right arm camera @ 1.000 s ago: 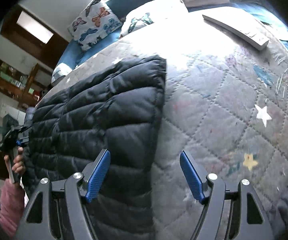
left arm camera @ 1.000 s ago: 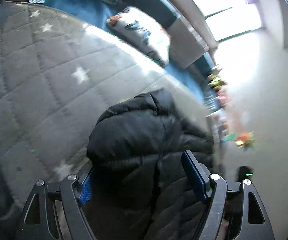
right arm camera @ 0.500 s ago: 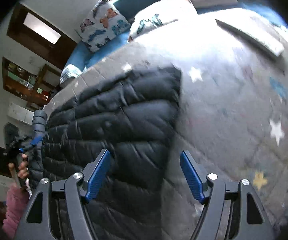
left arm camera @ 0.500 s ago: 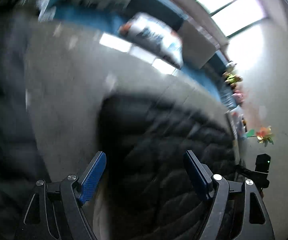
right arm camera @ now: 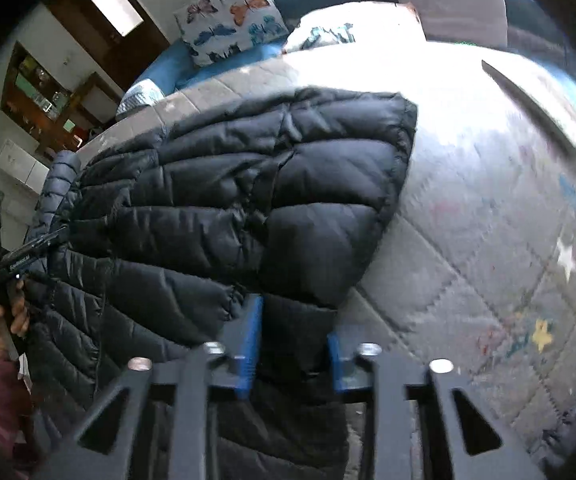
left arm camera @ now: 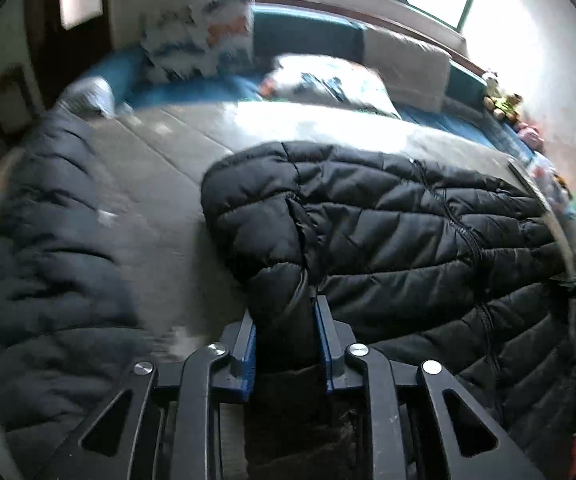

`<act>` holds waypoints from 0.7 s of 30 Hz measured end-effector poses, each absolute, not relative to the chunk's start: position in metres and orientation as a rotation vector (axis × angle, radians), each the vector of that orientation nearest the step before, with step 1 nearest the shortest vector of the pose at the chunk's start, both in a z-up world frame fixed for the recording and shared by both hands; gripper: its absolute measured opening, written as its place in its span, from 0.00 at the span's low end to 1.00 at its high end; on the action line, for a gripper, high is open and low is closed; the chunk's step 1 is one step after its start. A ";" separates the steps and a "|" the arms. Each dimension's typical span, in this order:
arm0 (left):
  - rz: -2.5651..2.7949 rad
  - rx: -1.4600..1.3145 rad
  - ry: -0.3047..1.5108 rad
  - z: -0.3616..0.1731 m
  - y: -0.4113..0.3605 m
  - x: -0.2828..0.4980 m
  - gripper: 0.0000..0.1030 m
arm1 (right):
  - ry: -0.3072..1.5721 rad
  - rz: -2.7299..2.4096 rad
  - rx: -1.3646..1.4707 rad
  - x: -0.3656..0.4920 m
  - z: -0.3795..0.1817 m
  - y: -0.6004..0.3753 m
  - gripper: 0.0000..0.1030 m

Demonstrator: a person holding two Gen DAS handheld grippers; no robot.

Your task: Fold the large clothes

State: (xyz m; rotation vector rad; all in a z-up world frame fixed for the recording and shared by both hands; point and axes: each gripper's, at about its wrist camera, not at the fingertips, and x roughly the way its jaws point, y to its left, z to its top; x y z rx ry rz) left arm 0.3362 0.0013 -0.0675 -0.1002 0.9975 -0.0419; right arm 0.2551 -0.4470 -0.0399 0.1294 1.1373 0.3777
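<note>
Both the left gripper [left arm camera: 283, 344] and the right gripper [right arm camera: 292, 348] have just clenched on the near edge of the black puffer jacket [left arm camera: 408, 232], whose bulk stretches away from the fingers across the bed [right arm camera: 468, 208].

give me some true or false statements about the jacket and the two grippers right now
1. The left gripper is clamped on a fold of the black jacket. True.
2. The right gripper hangs open above the quilt. False: it is shut on the jacket's edge.
3. The jacket lies on a grey quilt with stars. True.
4. The butterfly pillow sits on top of the jacket. False: it is beyond the jacket, at the far end of the bed.
5. The jacket is red. False: it is black.
</note>
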 end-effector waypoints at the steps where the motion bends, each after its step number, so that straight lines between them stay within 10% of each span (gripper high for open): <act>1: -0.023 -0.097 0.983 -0.064 0.002 0.332 0.23 | 1.113 0.395 0.142 0.257 -0.033 -0.443 0.20; 9: 0.126 -0.086 0.990 -0.057 0.063 0.343 0.23 | 1.123 0.394 0.110 0.306 -0.050 -0.384 0.21; 21: -0.053 -0.034 1.019 0.000 0.055 0.281 0.29 | 1.161 0.429 -0.153 0.208 -0.008 -0.363 0.61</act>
